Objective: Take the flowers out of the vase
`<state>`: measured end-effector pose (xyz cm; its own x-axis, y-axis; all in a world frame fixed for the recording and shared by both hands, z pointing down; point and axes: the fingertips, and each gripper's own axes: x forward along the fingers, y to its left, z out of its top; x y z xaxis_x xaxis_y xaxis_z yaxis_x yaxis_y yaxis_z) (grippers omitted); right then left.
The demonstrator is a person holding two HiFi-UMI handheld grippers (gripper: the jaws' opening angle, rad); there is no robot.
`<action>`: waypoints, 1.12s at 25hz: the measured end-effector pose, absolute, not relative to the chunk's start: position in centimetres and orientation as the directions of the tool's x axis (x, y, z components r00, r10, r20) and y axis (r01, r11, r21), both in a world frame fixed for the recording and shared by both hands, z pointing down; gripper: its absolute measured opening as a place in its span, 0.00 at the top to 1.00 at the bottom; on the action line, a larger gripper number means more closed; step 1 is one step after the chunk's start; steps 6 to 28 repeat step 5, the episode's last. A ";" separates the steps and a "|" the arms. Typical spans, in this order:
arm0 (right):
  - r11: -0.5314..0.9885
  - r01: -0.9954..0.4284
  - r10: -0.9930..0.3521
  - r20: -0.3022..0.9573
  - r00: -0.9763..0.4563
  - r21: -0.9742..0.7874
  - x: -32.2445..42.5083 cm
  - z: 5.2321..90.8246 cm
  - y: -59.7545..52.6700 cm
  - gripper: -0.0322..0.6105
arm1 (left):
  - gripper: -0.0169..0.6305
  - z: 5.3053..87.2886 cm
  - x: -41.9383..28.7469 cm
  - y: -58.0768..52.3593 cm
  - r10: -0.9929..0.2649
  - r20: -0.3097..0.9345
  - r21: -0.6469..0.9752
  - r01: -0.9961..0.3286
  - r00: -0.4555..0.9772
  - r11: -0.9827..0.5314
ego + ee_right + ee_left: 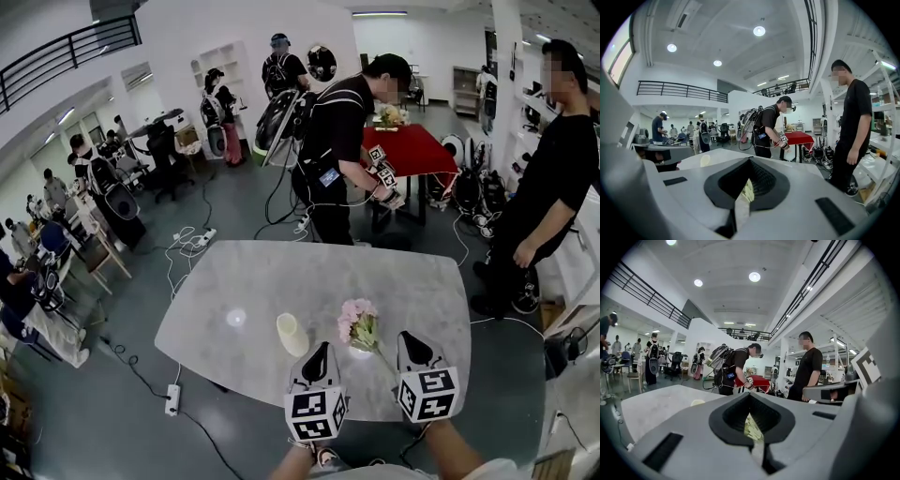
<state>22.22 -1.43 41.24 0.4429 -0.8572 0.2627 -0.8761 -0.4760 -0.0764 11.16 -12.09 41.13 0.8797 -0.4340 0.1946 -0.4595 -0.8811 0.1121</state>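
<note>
We keep both grippers closed beside the flowers
Our left gripper [319, 354] and right gripper [411, 345] bear cubes with black-and-white square markers, and their jaws are pressed together. Pink flowers [356, 323] lie on the grey table [234, 281] between the tips, just right of the cream vase [292, 335] and outside it.
</note>
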 end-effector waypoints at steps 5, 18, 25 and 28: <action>-0.472 -0.878 -0.861 0.258 0.439 -0.079 22.0 40.9 -1.7 0.93 | 0.97 41.0 11.2 -12.2 -0.431 0.195 0.108 -0.456 0.881 -0.883; -0.472 -0.878 -0.861 0.258 0.439 -0.079 22.0 40.9 -1.7 0.93 | 0.97 41.0 11.2 -12.2 -0.431 0.195 0.108 -0.456 0.881 -0.883; -0.472 -0.878 -0.861 0.258 0.439 -0.079 22.0 40.9 -1.7 0.93 | 0.97 41.0 11.2 -12.2 -0.431 0.195 0.108 -0.456 0.881 -0.883; -0.472 -0.878 -0.861 0.258 0.439 -0.079 22.0 40.9 -1.7 0.93 | 0.97 41.0 11.2 -12.2 -0.431 0.195 0.108 -0.456 0.881 -0.883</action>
